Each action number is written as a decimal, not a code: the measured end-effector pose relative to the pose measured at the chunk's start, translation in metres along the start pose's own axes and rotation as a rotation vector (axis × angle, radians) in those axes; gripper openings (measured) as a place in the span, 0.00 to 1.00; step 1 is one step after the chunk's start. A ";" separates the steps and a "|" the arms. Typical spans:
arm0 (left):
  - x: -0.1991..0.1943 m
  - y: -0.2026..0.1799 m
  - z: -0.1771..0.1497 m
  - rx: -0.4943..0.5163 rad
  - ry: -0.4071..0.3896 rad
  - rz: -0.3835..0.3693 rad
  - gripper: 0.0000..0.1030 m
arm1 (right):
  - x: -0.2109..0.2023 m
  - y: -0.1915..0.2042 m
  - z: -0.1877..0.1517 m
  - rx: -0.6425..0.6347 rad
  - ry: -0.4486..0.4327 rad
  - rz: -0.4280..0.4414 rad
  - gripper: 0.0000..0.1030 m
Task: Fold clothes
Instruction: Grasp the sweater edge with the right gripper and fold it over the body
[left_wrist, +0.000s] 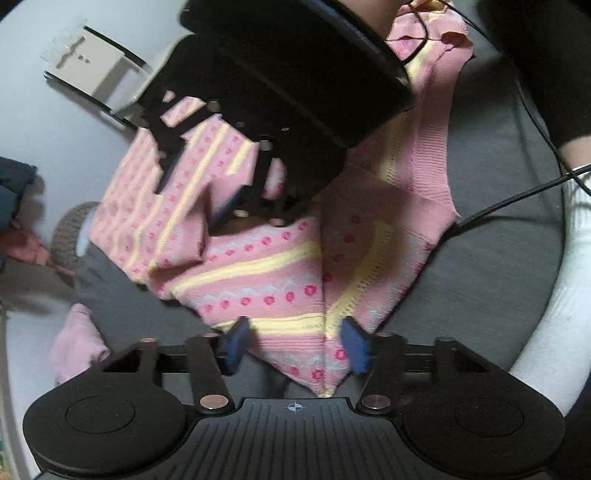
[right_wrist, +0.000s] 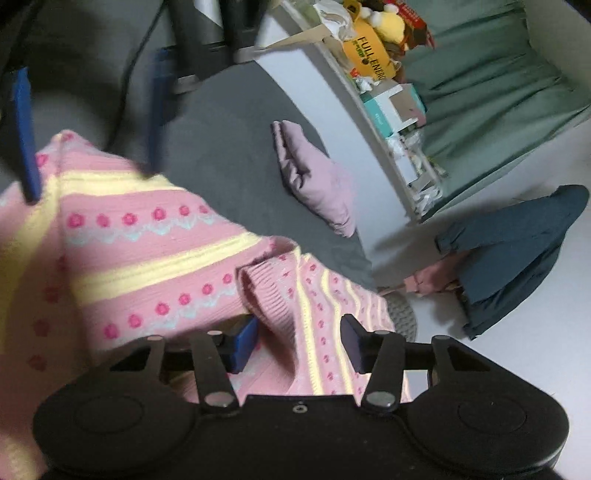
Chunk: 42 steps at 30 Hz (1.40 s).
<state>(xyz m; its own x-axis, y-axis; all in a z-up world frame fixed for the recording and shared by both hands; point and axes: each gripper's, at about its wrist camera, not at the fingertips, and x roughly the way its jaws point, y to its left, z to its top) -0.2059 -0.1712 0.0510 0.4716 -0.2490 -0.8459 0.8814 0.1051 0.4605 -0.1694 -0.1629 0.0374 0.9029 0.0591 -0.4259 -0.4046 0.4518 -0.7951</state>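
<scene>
A pink knitted sweater (left_wrist: 266, 258) with yellow stripes and pink flower dots lies partly folded on a grey mat (left_wrist: 498, 266). My left gripper (left_wrist: 295, 345) is open at the sweater's near pointed corner, with the fabric between its blue pads but not pinched. In the same view my right gripper (left_wrist: 195, 192) hangs over the sweater's far left part. In the right wrist view my right gripper (right_wrist: 298, 343) is open around a ribbed sleeve cuff of the sweater (right_wrist: 147, 258). The left gripper (right_wrist: 92, 181) shows open at the top left there.
A folded pale pink garment (right_wrist: 317, 184) lies on the grey mat (right_wrist: 229, 147) near its edge. On the white floor are a dark blue garment (right_wrist: 517, 254) and a woven basket (left_wrist: 66, 236). A cluttered shelf (right_wrist: 391, 96) stands beyond. A person's white-socked leg (left_wrist: 554, 295) and cables (left_wrist: 517, 195) are at right.
</scene>
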 end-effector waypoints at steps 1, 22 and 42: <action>0.001 0.000 0.000 -0.001 0.002 -0.011 0.38 | 0.004 -0.001 0.001 0.014 -0.002 0.006 0.35; -0.009 0.007 -0.009 -0.060 -0.032 -0.127 0.22 | 0.043 -0.111 -0.088 1.247 -0.004 0.255 0.31; -0.031 0.129 -0.094 -1.149 -0.299 0.223 0.67 | -0.091 0.016 0.028 0.307 -0.071 0.287 0.42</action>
<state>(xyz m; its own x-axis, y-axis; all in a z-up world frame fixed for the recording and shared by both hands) -0.1046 -0.0598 0.1110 0.7257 -0.3130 -0.6127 0.3612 0.9313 -0.0479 -0.2532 -0.1360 0.0758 0.7722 0.2777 -0.5715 -0.5885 0.6516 -0.4786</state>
